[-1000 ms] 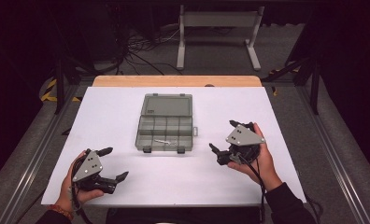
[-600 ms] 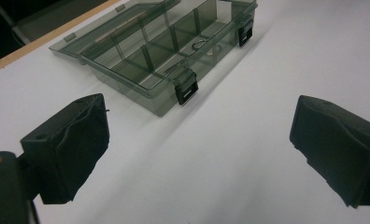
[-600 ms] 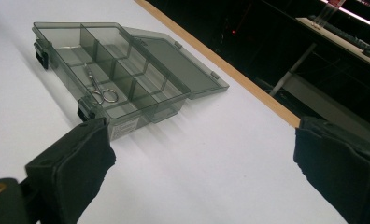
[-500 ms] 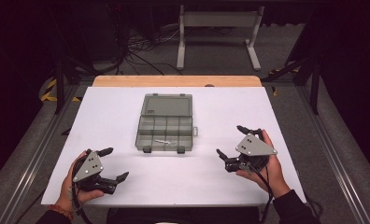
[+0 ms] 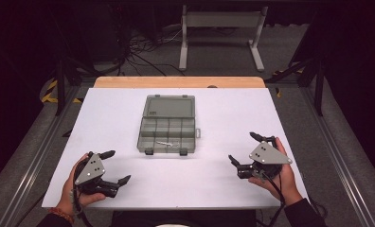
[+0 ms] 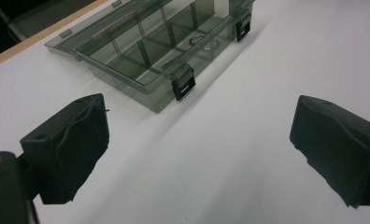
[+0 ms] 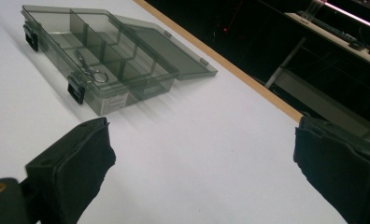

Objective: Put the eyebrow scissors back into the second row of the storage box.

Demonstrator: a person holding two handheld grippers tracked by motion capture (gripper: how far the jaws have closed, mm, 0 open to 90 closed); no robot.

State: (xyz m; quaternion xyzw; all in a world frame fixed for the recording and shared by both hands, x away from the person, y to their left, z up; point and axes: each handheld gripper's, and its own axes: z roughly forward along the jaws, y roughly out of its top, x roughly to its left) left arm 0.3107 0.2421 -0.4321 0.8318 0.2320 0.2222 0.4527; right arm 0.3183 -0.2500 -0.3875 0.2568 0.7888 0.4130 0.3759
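A smoky clear plastic organizer box (image 5: 167, 125) lies open in the middle of the white table, its lid folded back toward the far edge. A small metal clip (image 5: 165, 143) rests in a front compartment; the right gripper view shows this clip (image 7: 90, 70) too. My left gripper (image 5: 116, 166) is held at the near left, open, empty, well short of the box (image 6: 155, 51). My right gripper (image 5: 245, 147) is at the near right, open and empty, with the box (image 7: 103, 56) off to its left.
The white table top (image 5: 223, 109) has a wooden strip (image 5: 176, 82) along its far edge. Beyond it stand a grey metal frame (image 5: 221, 28) and cables on the floor. Metal rails run along both sides of the table.
My right gripper has moved toward the near edge and a little to the right. The left gripper has barely shifted. The box has stayed put.
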